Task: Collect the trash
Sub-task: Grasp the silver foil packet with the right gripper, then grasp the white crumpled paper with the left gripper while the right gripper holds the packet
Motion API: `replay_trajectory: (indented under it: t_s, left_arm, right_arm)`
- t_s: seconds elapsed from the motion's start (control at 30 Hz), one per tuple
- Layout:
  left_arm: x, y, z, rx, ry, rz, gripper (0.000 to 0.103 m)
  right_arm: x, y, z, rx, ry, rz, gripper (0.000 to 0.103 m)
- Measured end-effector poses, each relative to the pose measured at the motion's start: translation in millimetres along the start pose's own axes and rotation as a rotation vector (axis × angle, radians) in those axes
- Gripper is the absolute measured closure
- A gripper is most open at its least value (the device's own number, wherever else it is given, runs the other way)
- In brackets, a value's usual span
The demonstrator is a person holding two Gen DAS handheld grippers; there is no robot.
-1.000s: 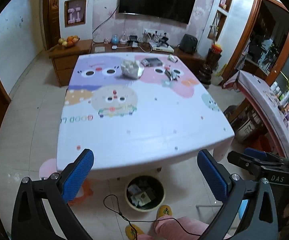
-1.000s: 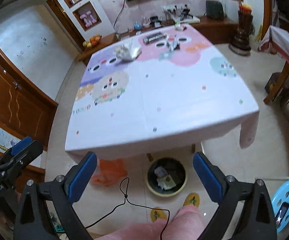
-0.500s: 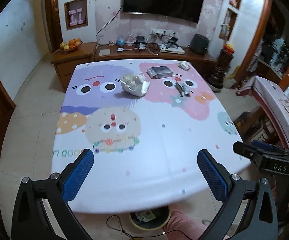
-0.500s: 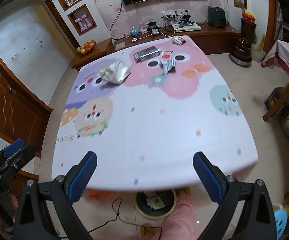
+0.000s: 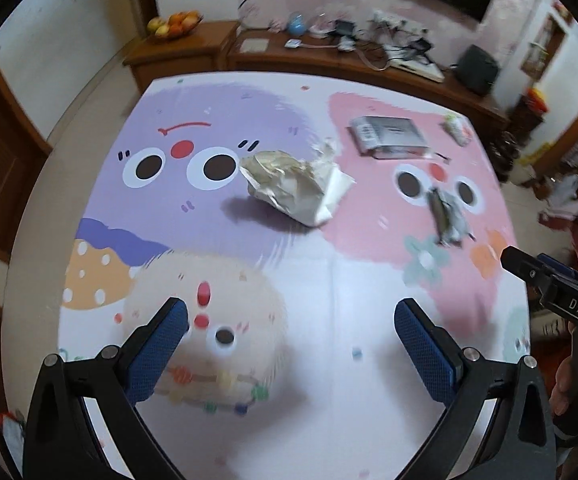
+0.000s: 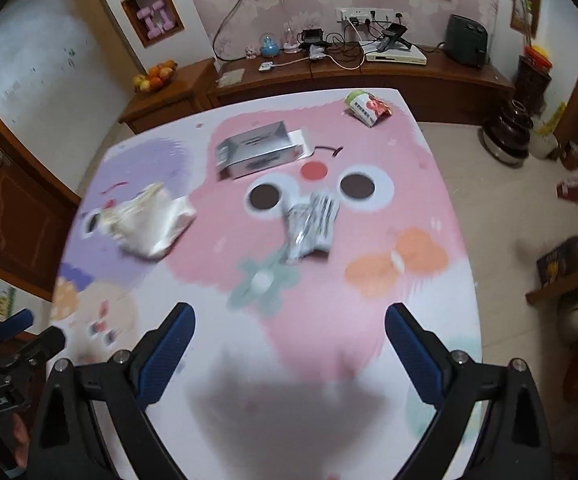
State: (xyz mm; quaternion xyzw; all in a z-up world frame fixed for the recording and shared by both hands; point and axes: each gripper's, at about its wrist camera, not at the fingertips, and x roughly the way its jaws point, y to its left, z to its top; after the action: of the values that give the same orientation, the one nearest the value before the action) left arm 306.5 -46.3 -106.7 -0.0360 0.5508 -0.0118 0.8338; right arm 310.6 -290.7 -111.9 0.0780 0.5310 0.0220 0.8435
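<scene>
Approach step judged in hand: left gripper (image 5: 289, 336) and right gripper (image 6: 289, 336) held wide open, empty, above bench (image 5: 349, 380). Next: crumpled paper (image 5: 293, 188) or grey wrapper (image 6: 311, 224) to be straddled, then pinched.

left wrist: above worktop (image 5: 329, 360) near edge, facing TV wall | right wrist: same, further right | shared: worktop (image 6: 369, 320)

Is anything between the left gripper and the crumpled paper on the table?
Nothing visible. The left gripper is open over the tablecloth, and only bare printed cloth lies between it and the crumpled paper. The silver wrapper and box sit off to the right.
</scene>
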Motion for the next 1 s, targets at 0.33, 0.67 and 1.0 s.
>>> replay_trajectory:
  t_s: [0.33,0.67,1.0]
  left_arm:
    - [74,14,51,-0.112,0.075,0.012,0.001]
    - [106,19,79,-0.16,0.108,0.004,0.001]
    - [128,2,106,-0.115,0.166,0.047,0.001]
  right_arm:
    - [87,-13,47,-0.017,0.076,-0.056,0.017]
    - [120,-9,51,-0.082,0.126,-0.066,0.062]
    - [125,-4,59,-0.14,0.124,-0.052,0.069]
